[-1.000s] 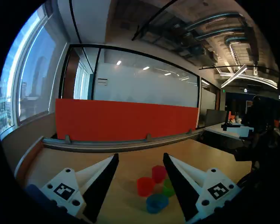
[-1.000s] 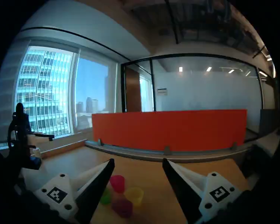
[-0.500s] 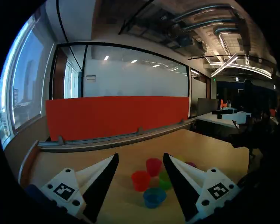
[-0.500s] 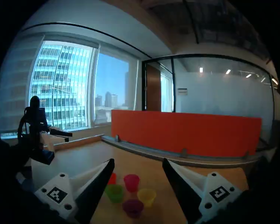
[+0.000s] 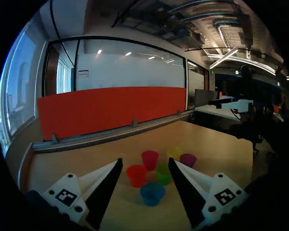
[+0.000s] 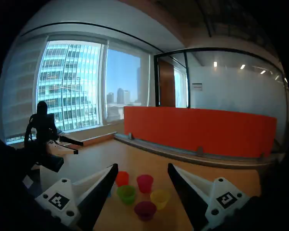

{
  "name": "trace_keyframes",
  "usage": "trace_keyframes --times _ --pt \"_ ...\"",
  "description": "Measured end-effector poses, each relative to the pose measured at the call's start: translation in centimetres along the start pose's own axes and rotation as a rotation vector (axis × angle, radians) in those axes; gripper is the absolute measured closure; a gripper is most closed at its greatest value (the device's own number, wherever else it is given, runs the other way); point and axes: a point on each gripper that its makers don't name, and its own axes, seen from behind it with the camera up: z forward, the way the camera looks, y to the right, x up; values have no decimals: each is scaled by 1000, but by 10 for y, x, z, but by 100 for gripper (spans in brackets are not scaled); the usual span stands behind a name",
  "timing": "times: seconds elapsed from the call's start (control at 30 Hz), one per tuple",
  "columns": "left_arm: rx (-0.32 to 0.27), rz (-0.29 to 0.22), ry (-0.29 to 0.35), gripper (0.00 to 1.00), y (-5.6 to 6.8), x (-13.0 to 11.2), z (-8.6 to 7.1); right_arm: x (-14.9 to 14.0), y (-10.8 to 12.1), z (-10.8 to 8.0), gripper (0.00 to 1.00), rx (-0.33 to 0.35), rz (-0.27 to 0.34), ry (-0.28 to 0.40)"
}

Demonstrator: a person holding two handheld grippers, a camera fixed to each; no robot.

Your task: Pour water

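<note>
Cups (image 6: 126, 193), six of them, cluster on the tabletop (image 5: 217, 150) just ahead of the left gripper (image 5: 145, 159), whose jaws are spread and empty: blue cup (image 5: 152, 193) nearest, then orange cup (image 5: 136, 175), green cup (image 5: 163, 173), pink cup (image 5: 150, 159), purple cup (image 5: 187, 160), yellow cup (image 5: 174, 153). The right gripper (image 6: 142, 165) has its jaws likewise spread. Beyond stands one orange partition (image 5: 106, 109).
</note>
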Motion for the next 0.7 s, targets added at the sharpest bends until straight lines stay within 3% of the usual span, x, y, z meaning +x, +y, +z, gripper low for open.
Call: trace_keyframes --times 0.5,0.7 --pt "-45 -3 -99 12 9 -47 11 -32 -4 13 1 38 -43 -89" --pt "-85 1 -146 12 20 -70 18 -45 -7 19 0 63 -45 -120"
